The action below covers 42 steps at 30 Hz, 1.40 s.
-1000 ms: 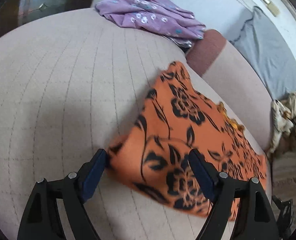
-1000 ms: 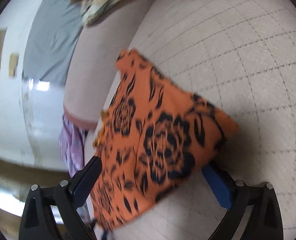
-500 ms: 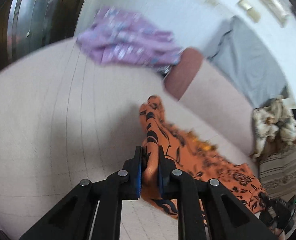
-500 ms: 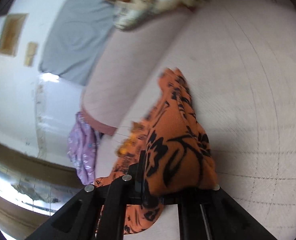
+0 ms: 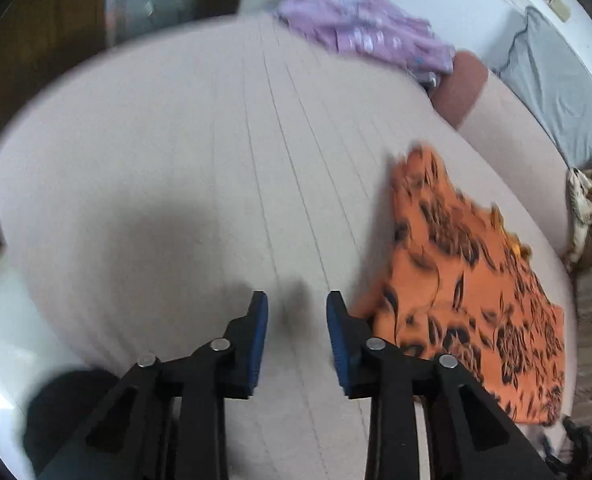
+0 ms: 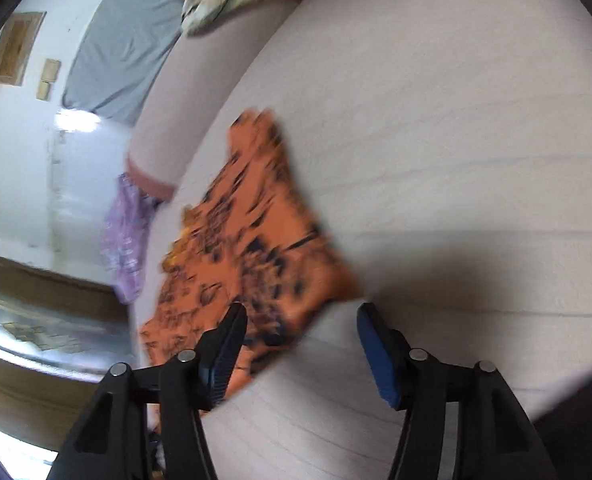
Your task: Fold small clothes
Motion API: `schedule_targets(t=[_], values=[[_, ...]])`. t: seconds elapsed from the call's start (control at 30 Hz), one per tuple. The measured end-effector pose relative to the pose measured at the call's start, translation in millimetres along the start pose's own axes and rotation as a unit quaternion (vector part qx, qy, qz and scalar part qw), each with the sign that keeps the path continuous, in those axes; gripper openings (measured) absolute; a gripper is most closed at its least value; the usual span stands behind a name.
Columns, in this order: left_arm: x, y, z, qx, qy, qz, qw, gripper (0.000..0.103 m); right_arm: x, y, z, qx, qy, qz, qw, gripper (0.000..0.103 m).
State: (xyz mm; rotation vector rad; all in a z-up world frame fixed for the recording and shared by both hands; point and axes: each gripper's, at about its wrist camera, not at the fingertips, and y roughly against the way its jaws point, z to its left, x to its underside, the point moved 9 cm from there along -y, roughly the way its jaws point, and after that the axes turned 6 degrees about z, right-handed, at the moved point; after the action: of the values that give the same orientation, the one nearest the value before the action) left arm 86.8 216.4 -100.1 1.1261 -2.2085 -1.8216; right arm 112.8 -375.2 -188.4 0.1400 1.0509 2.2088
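Observation:
An orange garment with a black flower print (image 5: 471,280) lies flat on the pale quilted cushion (image 5: 216,160). My left gripper (image 5: 297,316) is open and empty, just left of the garment's near corner, over bare cushion. In the right wrist view the same garment (image 6: 264,248) lies ahead and to the left. My right gripper (image 6: 301,320) is open and empty, its left finger over the garment's near edge. Both views are blurred by motion.
A purple flowered garment (image 5: 359,36) lies at the cushion's far edge, also seen in the right wrist view (image 6: 124,240). A grey cloth (image 5: 555,80) and a cream patterned cloth (image 5: 587,200) lie beyond the sofa's padded rim (image 5: 507,140).
Half a second ago both grippers were shut on the orange garment and held it up. Now both are open, the garment lies flat, and both grippers have drawn back.

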Motion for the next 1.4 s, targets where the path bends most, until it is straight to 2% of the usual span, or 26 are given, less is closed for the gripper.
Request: schedule_targets(t=[0.03, 0.1, 0.13, 0.2, 0.27, 0.37, 0.4, 0.43, 0.47, 0.5, 0.53, 0.57, 0.6, 0.63, 0.67, 0.7, 0.77, 0.83, 0.9, 0.93, 1.0, 1.1, 1.2, 1.27, 1.33, 1.4], values=[[-10.3, 8.9, -6.5, 0.010, -0.009, -0.013, 0.9998, 0.037, -8.4, 14.2, -0.2, 0.014, 0.011, -0.024, 1.000, 0.068], [-20.7, 22.6, -24.5, 0.023, -0.034, -0.029, 0.9987, 0.047, -20.4, 34.0, 4.6, 0.016, 0.021, -0.050, 0.998, 0.068], [-23.4, 29.3, -39.2, 0.033, -0.054, -0.039, 0.9972, 0.050, -29.7, 42.0, 16.6, 0.006, 0.033, -0.058, 0.998, 0.068], [-19.8, 36.5, -67.4, 0.050, -0.094, -0.044, 0.9933, 0.065, -38.9, 44.2, 42.0, -0.020, 0.070, -0.049, 0.996, 0.069], [-9.6, 32.1, -101.6, 0.075, -0.145, -0.027, 0.9862, 0.066, -41.1, 31.1, 74.8, -0.056, 0.109, -0.015, 0.992, 0.074], [10.7, 19.0, -135.6, 0.106, -0.187, 0.001, 0.9767, 0.068, -23.3, -11.7, 111.5, -0.130, 0.147, 0.105, 0.975, 0.077], [17.8, 1.6, -139.7, 0.101, -0.195, 0.020, 0.9754, 0.070, -13.4, -29.1, 117.8, -0.157, 0.146, 0.155, 0.964, 0.077], [24.5, -15.2, -137.4, 0.081, -0.201, 0.036, 0.9756, 0.070, -8.8, -47.2, 110.8, -0.143, 0.144, 0.177, 0.963, 0.077], [32.0, -37.2, -127.7, 0.042, -0.208, 0.062, 0.9753, 0.069, -13.1, -65.7, 91.6, -0.093, 0.139, 0.171, 0.971, 0.077], [38.2, -51.3, -118.4, 0.017, -0.214, 0.080, 0.9733, 0.067, -20.8, -78.5, 64.7, -0.049, 0.117, 0.165, 0.978, 0.062], [37.2, -45.8, -118.9, 0.017, -0.233, 0.057, 0.9706, 0.068, -28.5, -79.8, 44.5, -0.073, 0.055, 0.154, 0.984, 0.053], [35.8, -38.1, -121.3, 0.012, -0.245, 0.049, 0.9682, 0.068, -31.4, -73.3, 37.1, -0.089, 0.019, 0.141, 0.986, 0.047], [34.8, -33.1, -122.9, 0.010, -0.245, 0.047, 0.9682, 0.068, -32.8, -64.7, 38.9, -0.088, 0.024, 0.129, 0.987, 0.054], [29.0, -25.9, -128.3, 0.022, -0.239, 0.036, 0.9700, 0.068, -33.2, -54.7, 49.7, -0.070, 0.064, 0.115, 0.989, 0.064], [22.8, -20.1, -134.6, 0.039, -0.233, 0.026, 0.9715, 0.068, -32.9, -49.9, 60.3, -0.068, 0.088, 0.112, 0.987, 0.079], [17.9, -17.2, -139.6, 0.051, -0.226, 0.021, 0.9725, 0.070, -35.5, -48.7, 74.9, -0.079, 0.104, 0.113, 0.985, 0.082], [10.6, -21.9, -148.0, 0.064, -0.219, 0.019, 0.9734, 0.074, -47.0, -51.9, 98.3, -0.111, 0.117, 0.112, 0.980, 0.082], [15.5, -44.4, -145.8, 0.032, -0.229, 0.041, 0.9720, 0.075, -68.5, -68.5, 103.8, -0.115, 0.119, 0.110, 0.980, 0.082], [23.0, -71.0, -136.1, 0.006, -0.232, 0.072, 0.9699, 0.075, -93.7, -102.2, 89.6, -0.072, 0.106, 0.121, 0.984, 0.083], [23.0, -68.2, -136.5, 0.008, -0.239, 0.054, 0.9694, 0.075, -109.3, -118.1, 73.6, -0.042, 0.080, 0.117, 0.989, 0.082], [25.1, -62.8, -137.9, 0.006, -0.248, 0.052, 0.9672, 0.076, -126.0, -118.5, 75.9, -0.061, 0.050, 0.104, 0.991, 0.083], [26.5, -68.3, -136.3, 0.008, -0.246, 0.053, 0.9679, 0.078, -135.0, -112.0, 104.5, -0.097, 0.081, 0.081, 0.989, 0.085], [26.7, -67.7, -138.6, 0.003, -0.246, 0.053, 0.9678, 0.079, -136.8, -150.4, 89.0, -0.038, 0.082, 0.113, 0.989, 0.084], [23.3, -59.1, -138.5, 0.012, -0.242, 0.058, 0.9686, 0.079, -140.7, -135.7, 89.9, -0.050, 0.066, 0.090, 0.992, 0.084], [17.7, -49.8, -134.8, 0.023, -0.219, 0.051, 0.9742, 0.079, -129.9, -109.5, 113.5, -0.051, 0.114, 0.061, 0.990, 0.084], [13.8, -41.5, -127.2, 0.025, -0.200, 0.046, 0.9783, 0.079, -104.8, -83.3, 131.6, -0.075, 0.145, 0.070, 0.984, 0.084]])
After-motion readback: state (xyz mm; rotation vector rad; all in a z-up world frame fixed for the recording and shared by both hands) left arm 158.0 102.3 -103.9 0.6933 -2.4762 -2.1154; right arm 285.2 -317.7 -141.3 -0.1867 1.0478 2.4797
